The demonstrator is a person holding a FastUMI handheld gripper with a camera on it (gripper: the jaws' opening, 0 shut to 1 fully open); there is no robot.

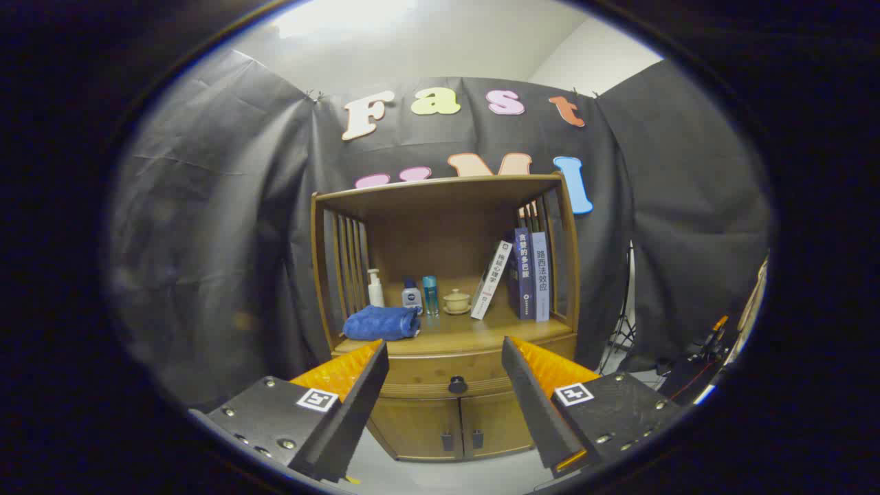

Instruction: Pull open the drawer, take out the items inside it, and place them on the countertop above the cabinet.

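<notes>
Between the spread fingers of the gripper (pixel 445 357), which held nothing, the closed wooden drawer (pixel 450 375) with its dark round knob (pixel 457 385) was framed below the wooden countertop (pixel 474 333), apparently so that the knob could be approached.

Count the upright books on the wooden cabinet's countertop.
3, all at the right end: a white book leaning right, a dark blue book upright, a pale blue book by the slats. More may hide behind.

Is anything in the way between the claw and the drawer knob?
Nothing visible. The claw is open, and the dark drawer knob sits in the gap just beyond its fingers, apart from them. The blue towel lies higher, on the countertop, off that path.
</notes>
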